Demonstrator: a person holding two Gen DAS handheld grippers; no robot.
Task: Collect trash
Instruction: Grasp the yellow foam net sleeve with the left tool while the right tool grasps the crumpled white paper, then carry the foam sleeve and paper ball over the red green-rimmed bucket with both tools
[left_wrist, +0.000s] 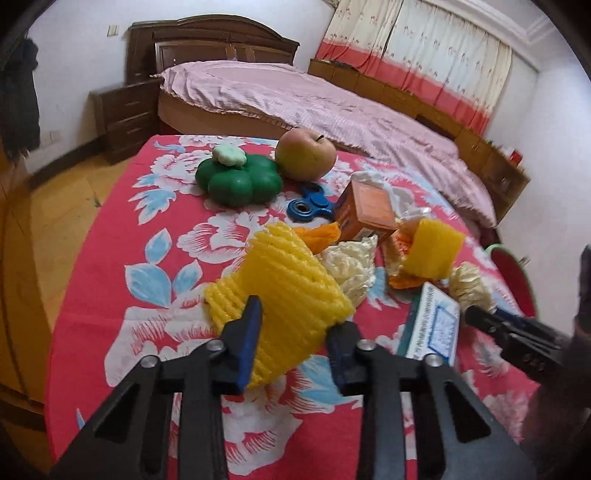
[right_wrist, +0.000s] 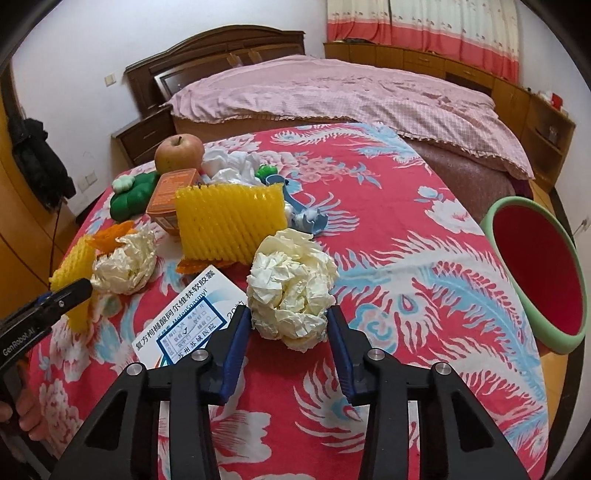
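Observation:
My left gripper (left_wrist: 299, 317) is shut on a yellow foam fruit net (left_wrist: 284, 291) lying on the red floral tablecloth (left_wrist: 155, 295); both blue pads press into its near end. My right gripper (right_wrist: 289, 313) is shut on a crumpled cream paper ball (right_wrist: 291, 291), with the pads touching its two sides. A second foam net (right_wrist: 231, 221) and another paper ball (right_wrist: 123, 258) lie further back. A white medicine box (right_wrist: 184, 325) rests just left of the right gripper. The left gripper (right_wrist: 55, 295) also shows at the left edge of the right wrist view.
An apple (left_wrist: 306, 153), a green flower-shaped toy (left_wrist: 238, 179), a blue fidget spinner (left_wrist: 310, 206) and an orange carton (left_wrist: 365, 206) stand at the table's far side. A red bin with a green rim (right_wrist: 535, 266) stands off the right edge. A bed (right_wrist: 332, 92) lies behind.

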